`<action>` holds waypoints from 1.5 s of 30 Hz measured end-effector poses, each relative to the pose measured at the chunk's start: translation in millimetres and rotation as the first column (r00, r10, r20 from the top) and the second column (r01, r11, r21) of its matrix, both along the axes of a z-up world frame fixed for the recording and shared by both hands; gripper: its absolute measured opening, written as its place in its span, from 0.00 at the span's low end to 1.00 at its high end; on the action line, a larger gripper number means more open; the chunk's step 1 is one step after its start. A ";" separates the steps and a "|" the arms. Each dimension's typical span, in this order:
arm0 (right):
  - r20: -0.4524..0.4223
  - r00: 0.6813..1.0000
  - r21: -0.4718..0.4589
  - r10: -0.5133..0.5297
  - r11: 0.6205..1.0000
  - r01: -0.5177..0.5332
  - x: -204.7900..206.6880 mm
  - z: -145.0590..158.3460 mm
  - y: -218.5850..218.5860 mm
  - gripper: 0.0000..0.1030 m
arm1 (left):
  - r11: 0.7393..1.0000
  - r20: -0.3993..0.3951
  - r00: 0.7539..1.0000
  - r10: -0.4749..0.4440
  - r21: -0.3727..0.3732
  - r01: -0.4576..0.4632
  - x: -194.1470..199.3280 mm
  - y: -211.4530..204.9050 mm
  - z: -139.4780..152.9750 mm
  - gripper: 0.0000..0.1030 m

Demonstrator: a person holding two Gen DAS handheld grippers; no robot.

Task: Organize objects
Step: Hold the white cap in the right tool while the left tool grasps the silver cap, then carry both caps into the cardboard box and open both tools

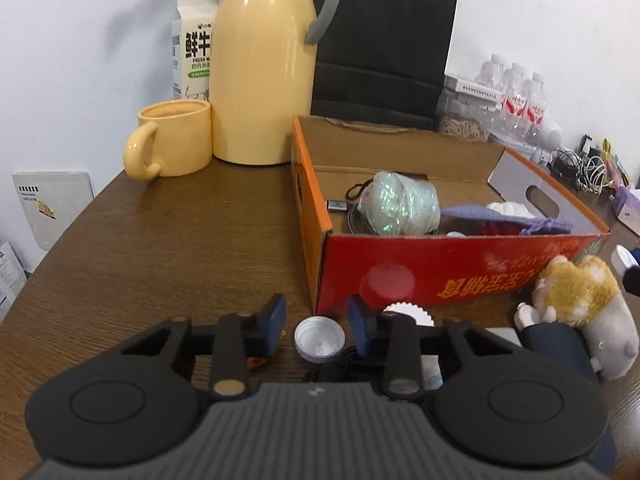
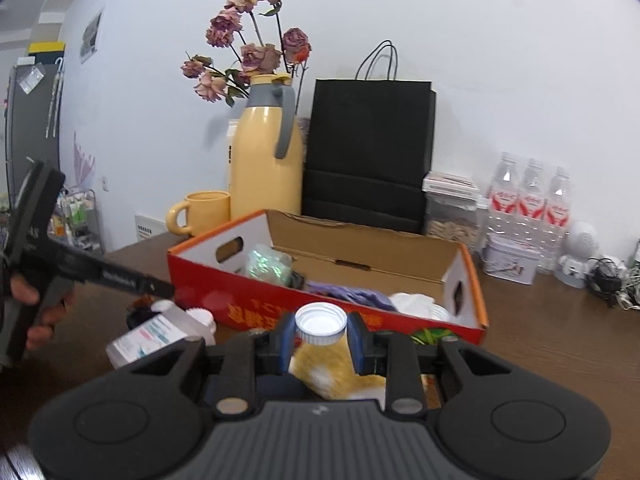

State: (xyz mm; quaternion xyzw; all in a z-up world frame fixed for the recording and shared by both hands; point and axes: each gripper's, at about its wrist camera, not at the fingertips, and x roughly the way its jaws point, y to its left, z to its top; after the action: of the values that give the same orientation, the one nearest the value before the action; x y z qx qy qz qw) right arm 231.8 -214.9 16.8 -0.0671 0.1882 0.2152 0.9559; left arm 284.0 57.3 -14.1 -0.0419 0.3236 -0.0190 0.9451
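Note:
A red cardboard box [image 1: 440, 268] [image 2: 256, 304] stands open on the brown table, holding a shiny green bundle [image 1: 396, 204], purple cloth [image 1: 504, 216] and white items. My left gripper [image 1: 318, 320] is open low over the table, with a white bottle cap [image 1: 319, 339] lying between its fingers. My right gripper [image 2: 320, 338] is shut on a white bottle cap [image 2: 321, 323], held just before the box's front wall, above a yellow plush toy [image 2: 340, 372]. The plush toy [image 1: 576, 304] lies by the box's front right corner. A clear bottle [image 2: 156, 336] lies to the left.
A yellow mug [image 1: 172, 144], yellow thermos jug [image 1: 262, 64], milk carton [image 1: 192, 48] and black paper bag [image 1: 384, 44] stand behind the box. Water bottles [image 2: 532, 204], a tin [image 2: 508, 260] and cables [image 2: 612, 280] sit at the right. The left gripper's body [image 2: 36, 248] shows at far left.

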 end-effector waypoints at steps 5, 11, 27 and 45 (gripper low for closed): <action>0.010 1.000 -0.001 0.004 1.000 -0.004 4.9 -6.8 12.2 0.26 | 1.000 -0.026 1.000 -0.007 -0.008 0.007 7.8 1.8 -7.8 0.35; 0.007 1.000 0.001 0.011 1.000 -0.011 5.6 -12.9 16.0 0.26 | 1.000 -0.041 0.999 -0.014 0.000 0.014 8.8 0.2 -12.6 0.34; -0.001 1.000 0.010 0.002 1.000 -0.002 6.5 -19.8 13.6 0.26 | 1.000 0.065 0.998 0.007 0.025 -0.009 -11.9 -1.3 0.9 0.28; 0.086 0.996 -0.001 -0.030 1.000 0.030 31.6 31.0 26.6 0.26 | 0.999 0.267 0.963 -0.046 0.015 0.043 -4.8 -40.9 75.5 0.28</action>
State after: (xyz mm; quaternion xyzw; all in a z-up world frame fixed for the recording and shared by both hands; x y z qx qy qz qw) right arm 263.4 -188.3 47.8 -0.0744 0.1480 0.1975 0.9662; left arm 279.2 16.4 61.5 -0.0274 0.1942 -0.0443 0.9796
